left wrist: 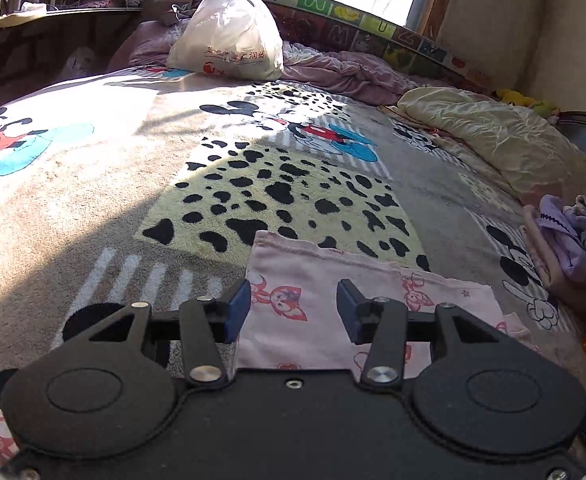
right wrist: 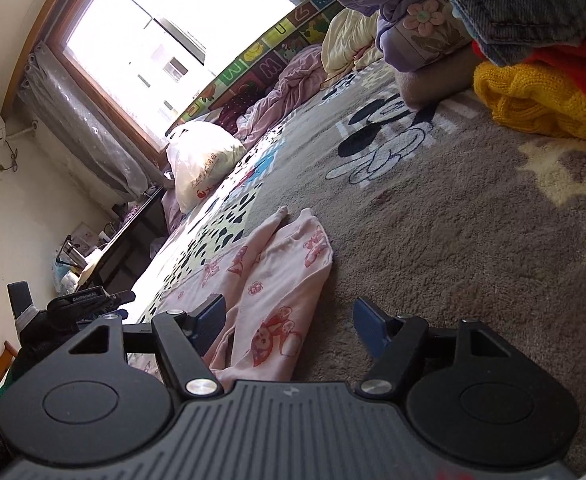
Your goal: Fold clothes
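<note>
**Both grippers gape over the pink garment**

The pink garment point(left wrist: 325, 304) lies flat on the blanket point(left wrist: 93, 208), and everything here is placed from it. The left gripper point(left wrist: 293, 312) hangs just over its near part, jaws wide and holding nothing; a hemmed edge runs across the far side, straight ahead of the fingers. In the right wrist view the garment point(right wrist: 277, 280) shows as a long, partly doubled strip, its long axis running away from the right gripper point(right wrist: 289, 328) toward the window point(right wrist: 165, 40). That gripper also stands wide and empty, its left finger over the cloth and its right finger over bare blanket, so the cloth's right edge falls between the jaws.

Both tools are close; the left sits more squarely over the fabric. Whether this is a fold under way or a finished one being left, the pictures do not settle. A clothes pile point(right wrist: 513, 40) sits well beyond the garment, to the right.
</note>
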### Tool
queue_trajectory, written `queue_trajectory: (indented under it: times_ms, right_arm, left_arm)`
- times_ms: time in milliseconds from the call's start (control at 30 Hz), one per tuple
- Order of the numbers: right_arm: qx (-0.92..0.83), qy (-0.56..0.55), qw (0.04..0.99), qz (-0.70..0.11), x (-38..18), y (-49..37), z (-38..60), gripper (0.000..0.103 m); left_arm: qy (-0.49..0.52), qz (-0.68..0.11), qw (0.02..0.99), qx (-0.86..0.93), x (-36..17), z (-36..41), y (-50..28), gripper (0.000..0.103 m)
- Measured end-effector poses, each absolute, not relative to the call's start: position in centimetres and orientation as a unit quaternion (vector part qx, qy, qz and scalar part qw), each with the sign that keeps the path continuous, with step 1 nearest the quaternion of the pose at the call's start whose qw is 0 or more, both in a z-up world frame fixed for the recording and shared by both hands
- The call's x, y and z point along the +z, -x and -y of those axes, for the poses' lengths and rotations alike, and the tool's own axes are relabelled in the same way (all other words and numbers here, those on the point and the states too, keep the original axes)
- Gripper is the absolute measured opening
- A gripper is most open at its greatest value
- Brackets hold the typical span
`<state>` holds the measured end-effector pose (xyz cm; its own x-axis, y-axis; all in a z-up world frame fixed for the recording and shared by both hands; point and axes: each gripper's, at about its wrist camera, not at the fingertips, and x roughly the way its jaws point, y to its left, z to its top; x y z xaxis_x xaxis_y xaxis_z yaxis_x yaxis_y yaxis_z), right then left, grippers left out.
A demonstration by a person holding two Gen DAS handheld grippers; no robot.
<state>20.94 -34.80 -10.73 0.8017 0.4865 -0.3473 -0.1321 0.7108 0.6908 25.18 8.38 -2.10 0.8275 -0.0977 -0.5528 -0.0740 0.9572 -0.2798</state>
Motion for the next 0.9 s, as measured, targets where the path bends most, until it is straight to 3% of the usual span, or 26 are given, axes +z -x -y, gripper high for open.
queue_trajectory:
  times_ms: [300, 500, 533, 600, 667, 767, 900]
  right_arm:
    - [0.188, -0.302, 0.895, -0.271, -10.9, -21.1, 33.2, 0.057]
    - [0.186, -0.282, 0.900, -0.275, -10.7, -21.0, 32.1, 0.062]
    - [0.179, -0.284, 0.901, -0.275, -10.7, -21.0, 32.0, 0.059]
    - [0.164, -0.288, 0.902, -0.276, -10.5, -21.0, 31.8, 0.037]
    - [0.150, -0.292, 0.903, -0.276, -10.3, -21.0, 31.5, 0.027]
    - [0.127, -0.298, 0.905, -0.277, -10.1, -21.0, 31.2, 0.015]
    - [0.110, -0.265, 0.922, -0.262, -8.7, -20.7, 29.1, 0.013]
  left_arm:
    - [0.226, -0.294, 0.928, -0.046, -5.0, -9.8, -16.2, 0.047]
    - [0.267, -0.294, 0.916, -0.055, -5.3, -10.8, -15.7, 0.047]
    - [0.276, -0.293, 0.914, -0.057, -5.3, -11.2, -15.7, 0.047]
    - [0.293, -0.291, 0.908, -0.062, -5.3, -11.9, -15.8, 0.047]
    - [0.311, -0.290, 0.903, -0.066, -5.3, -12.6, -15.8, 0.047]
    - [0.336, -0.287, 0.894, -0.072, -5.3, -13.6, -15.8, 0.047]
    - [0.367, -0.282, 0.883, -0.078, -5.2, -15.0, -15.8, 0.047]
